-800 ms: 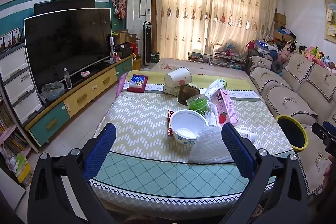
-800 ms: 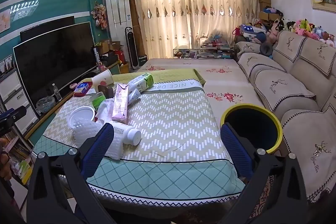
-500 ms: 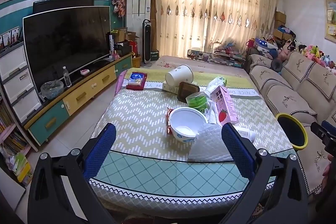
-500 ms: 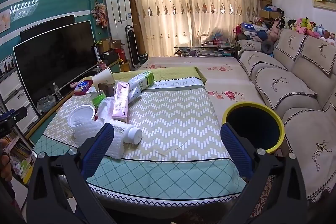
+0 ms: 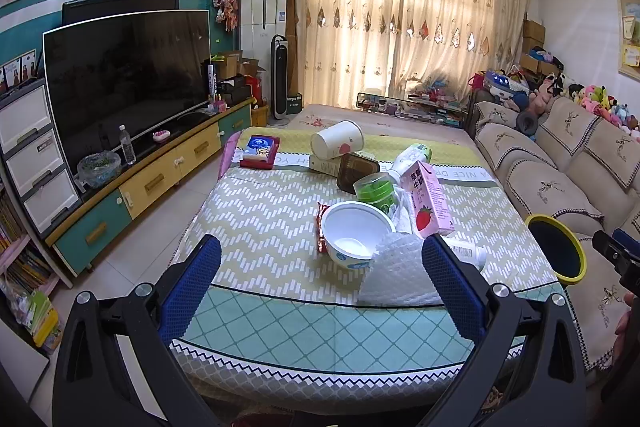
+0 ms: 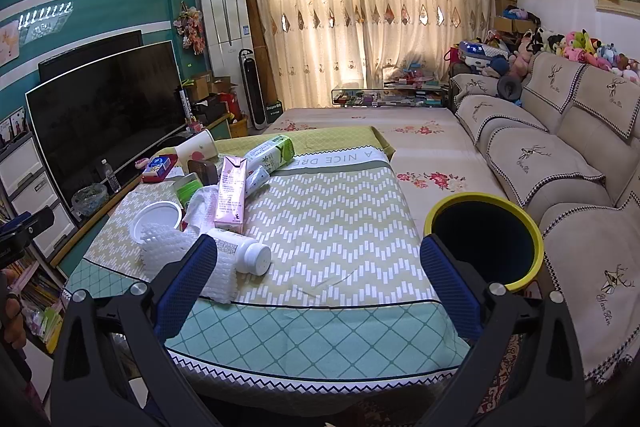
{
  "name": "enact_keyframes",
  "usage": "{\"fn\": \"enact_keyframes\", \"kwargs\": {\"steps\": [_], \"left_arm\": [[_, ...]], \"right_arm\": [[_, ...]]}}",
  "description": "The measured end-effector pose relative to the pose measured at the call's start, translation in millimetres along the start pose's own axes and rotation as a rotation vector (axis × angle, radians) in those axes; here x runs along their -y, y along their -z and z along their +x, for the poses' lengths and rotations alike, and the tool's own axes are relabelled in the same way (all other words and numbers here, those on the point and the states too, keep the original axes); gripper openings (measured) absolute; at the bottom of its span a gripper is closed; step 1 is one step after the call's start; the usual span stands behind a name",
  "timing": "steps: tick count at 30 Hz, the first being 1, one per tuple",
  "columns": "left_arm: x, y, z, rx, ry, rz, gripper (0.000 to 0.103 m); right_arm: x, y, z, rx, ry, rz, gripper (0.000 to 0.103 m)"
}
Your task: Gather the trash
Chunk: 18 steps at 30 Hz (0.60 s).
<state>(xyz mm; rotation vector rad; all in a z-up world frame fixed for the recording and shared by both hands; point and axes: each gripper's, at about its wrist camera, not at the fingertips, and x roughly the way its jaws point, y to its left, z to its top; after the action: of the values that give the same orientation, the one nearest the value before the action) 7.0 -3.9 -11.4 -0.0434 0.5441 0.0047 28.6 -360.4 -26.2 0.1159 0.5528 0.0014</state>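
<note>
Trash lies in a heap on the cloth-covered table (image 5: pixel 260 211): a white bowl (image 5: pixel 356 233), white foam netting (image 5: pixel 396 271), a pink milk carton (image 5: pixel 430 199), a white pill bottle (image 6: pixel 244 253), a green cup (image 5: pixel 374 189), a paper cup (image 5: pixel 338 139) and a green-white bottle (image 6: pixel 272 153). A black bin with a yellow rim (image 6: pixel 486 239) stands right of the table, beside the sofa. My left gripper (image 5: pixel 320 287) is open and empty over the table's near edge, short of the bowl. My right gripper (image 6: pixel 316 283) is open and empty, between the pill bottle and the bin.
A red-blue box (image 5: pixel 260 151) and a dark container (image 5: pixel 356 167) sit at the table's far end. A TV (image 5: pixel 128 83) on a low cabinet stands to the left. A beige sofa (image 6: pixel 560 155) runs along the right. A floral rug lies beyond the table.
Both grippers have drifted slightly; the views shift a little. Nothing on the table has moved and both stay open.
</note>
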Motion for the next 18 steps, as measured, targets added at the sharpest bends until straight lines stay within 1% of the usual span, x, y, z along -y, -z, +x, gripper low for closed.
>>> {"fn": "enact_keyframes", "kwargs": {"steps": [8, 18], "left_arm": [[-1.3, 1.1, -5.1, -0.006, -0.001, -0.005, 0.099], [-1.7, -0.3, -1.8, -0.013, 0.003, -0.005, 0.099]], "right_arm": [[-0.2, 1.2, 2.3, -0.005, -0.005, 0.003, 0.097], [-0.3, 2.0, 3.7, -0.012, -0.013, 0.006, 0.097]]}}
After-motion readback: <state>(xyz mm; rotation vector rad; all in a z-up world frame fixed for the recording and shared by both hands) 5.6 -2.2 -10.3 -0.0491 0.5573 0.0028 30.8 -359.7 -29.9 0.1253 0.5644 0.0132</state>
